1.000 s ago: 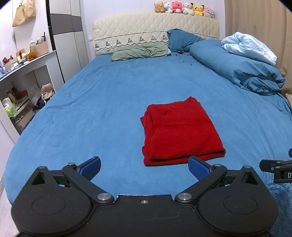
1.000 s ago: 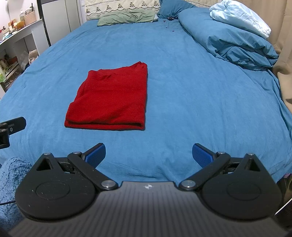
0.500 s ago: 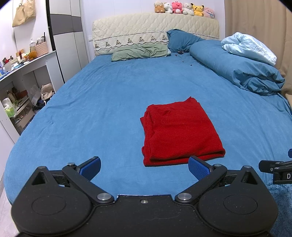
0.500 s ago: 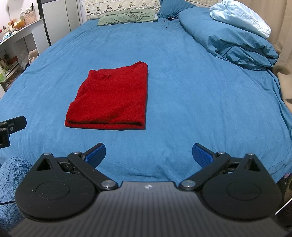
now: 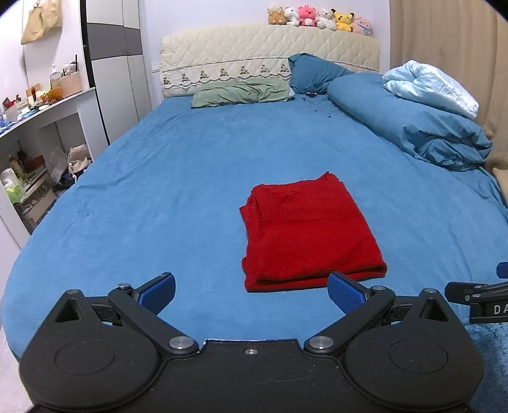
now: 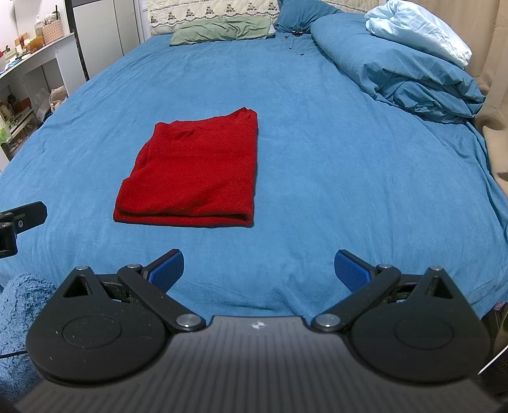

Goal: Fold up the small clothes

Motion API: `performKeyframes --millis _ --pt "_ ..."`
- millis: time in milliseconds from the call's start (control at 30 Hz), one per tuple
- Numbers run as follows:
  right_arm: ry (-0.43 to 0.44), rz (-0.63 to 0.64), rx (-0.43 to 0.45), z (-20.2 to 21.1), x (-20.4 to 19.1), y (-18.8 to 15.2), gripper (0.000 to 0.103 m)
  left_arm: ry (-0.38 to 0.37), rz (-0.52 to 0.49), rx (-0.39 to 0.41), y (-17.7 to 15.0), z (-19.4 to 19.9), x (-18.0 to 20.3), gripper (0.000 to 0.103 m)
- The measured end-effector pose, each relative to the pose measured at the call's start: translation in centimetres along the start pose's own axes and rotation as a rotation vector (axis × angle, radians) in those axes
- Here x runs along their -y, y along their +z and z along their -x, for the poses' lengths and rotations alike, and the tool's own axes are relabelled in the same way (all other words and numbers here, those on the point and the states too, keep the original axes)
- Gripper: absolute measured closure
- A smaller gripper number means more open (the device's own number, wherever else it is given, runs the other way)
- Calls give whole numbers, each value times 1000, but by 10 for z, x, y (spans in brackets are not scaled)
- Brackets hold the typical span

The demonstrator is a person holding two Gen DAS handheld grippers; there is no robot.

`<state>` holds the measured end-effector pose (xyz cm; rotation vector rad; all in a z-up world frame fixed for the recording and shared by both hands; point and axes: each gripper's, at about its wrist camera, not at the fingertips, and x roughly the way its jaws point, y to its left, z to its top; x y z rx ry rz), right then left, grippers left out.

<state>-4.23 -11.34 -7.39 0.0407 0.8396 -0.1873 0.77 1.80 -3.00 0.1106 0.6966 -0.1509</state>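
While both sets of tongs hang at the near edge of the bed (image 5: 177, 178), neither holds anything: the left tongs (image 5: 252, 290) and the right tongs (image 6: 258, 267) each have their blue pads spread wide over bare sheet. Just beyond them, near the foot of the bed, the red garment (image 5: 308, 232) lies folded into a flat rectangle, its thick folded edge nearest. It sits ahead and right of the left tongs, ahead and left of the right tongs. Farther on, at the right, a blue duvet (image 6: 400, 70) is bunched with a pale blue blanket (image 6: 419, 28) on top; a green pillow (image 5: 241, 92) lies against the headboard. At far left, a woven basket (image 5: 70, 84) on the white table (image 5: 47, 111) holds bottles. Only the left wrist view shows the plush toys (image 5: 317, 17) lining the headboard top.
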Motion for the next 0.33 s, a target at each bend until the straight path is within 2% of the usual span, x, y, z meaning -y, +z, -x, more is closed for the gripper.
performKeyframes --millis 333 --pt "-1 -4 7 1 -2 1 0 -8 16 20 0 1 -1 0"
